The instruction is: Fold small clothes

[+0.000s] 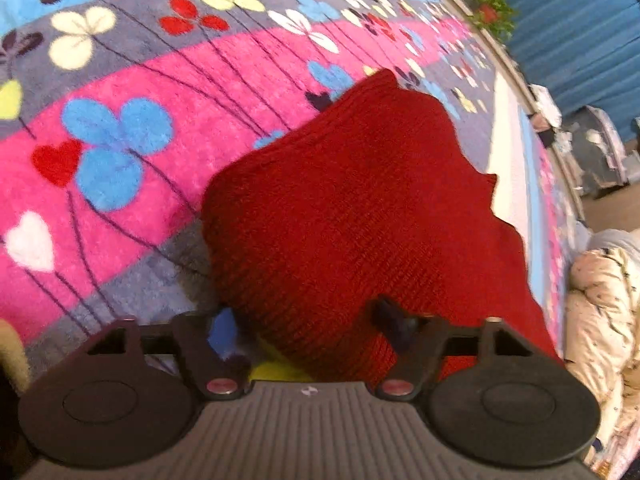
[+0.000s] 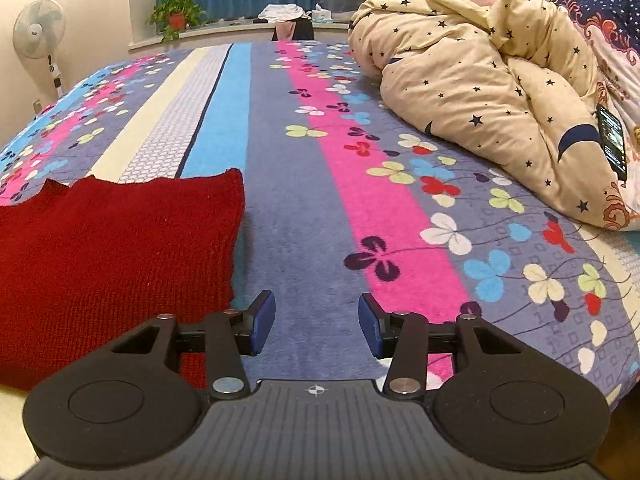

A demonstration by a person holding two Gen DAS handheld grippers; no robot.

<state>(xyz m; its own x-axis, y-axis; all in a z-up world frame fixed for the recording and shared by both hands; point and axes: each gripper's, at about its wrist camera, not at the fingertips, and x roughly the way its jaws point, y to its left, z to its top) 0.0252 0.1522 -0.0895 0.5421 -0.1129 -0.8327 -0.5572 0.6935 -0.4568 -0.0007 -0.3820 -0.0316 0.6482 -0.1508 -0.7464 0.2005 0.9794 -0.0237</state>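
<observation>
Red knit sweater [image 1: 360, 208] on the bed [image 2: 304, 208] appears soft, light and floppy; grasp a hem corner. The left gripper [image 1: 308, 320] straddles it, jaws apart; the right gripper [image 2: 317, 326] is spread, empty.

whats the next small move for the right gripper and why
Probably slide the right gripper left to the red knit garment and pinch its near right edge. Its jaws are open over bare blanket, holding nothing, while the left gripper straddles the garment's other side.

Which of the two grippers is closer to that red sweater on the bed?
The left. The left gripper is right at the red sweater, its open fingers either side of the near edge. The right gripper is open over bare blanket, with the sweater off to its left.
</observation>
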